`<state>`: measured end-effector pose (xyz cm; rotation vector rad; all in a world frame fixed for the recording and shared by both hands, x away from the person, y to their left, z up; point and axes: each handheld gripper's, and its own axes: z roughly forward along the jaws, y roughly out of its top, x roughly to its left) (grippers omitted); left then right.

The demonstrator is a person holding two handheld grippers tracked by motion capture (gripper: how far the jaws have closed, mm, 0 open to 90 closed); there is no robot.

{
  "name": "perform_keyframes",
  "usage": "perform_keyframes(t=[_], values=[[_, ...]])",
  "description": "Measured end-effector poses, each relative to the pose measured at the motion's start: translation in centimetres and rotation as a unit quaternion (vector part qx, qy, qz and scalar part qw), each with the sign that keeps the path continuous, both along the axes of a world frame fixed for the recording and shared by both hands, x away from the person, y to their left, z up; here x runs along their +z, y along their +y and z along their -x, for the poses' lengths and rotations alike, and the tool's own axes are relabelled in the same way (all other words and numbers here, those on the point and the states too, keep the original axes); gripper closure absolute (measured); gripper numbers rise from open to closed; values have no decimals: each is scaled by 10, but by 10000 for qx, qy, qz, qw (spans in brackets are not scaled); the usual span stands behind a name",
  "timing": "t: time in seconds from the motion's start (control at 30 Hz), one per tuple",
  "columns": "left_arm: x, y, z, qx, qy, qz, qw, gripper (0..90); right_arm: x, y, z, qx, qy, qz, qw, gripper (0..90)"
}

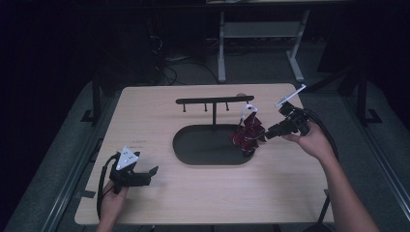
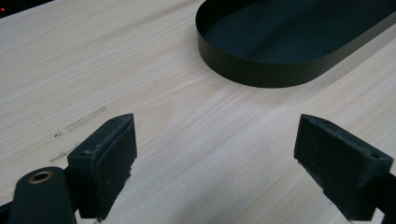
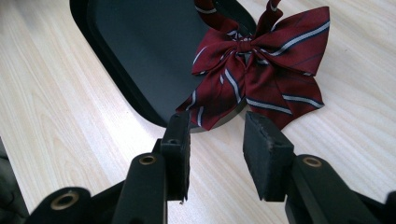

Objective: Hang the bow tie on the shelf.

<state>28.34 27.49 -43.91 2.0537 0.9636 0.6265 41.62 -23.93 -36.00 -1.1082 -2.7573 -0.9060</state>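
At frame centre, my right gripper (image 3: 217, 154) hangs open just below the striped maroon fabric bow (image 3: 259, 70); my left gripper (image 2: 215, 172) gapes over bare tabletop.

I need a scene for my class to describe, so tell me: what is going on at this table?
A person works at a wooden table with a gripper in each hand. A dark red striped bow tie hangs from the right end of a black hook stand, drooping over the rim of the stand's oval tray. The right gripper sits just short of the bow, jaws partly open with nothing between them. The left gripper waits wide open over bare table near the tray.
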Motion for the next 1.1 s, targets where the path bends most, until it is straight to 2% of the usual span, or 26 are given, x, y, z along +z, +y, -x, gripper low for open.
perform_keyframes(t=[1.1], values=[[0, 0, 0, 4, 9, 6, 10000, 131, -31, -10, 17, -67, 254, -114, 9996, 555]])
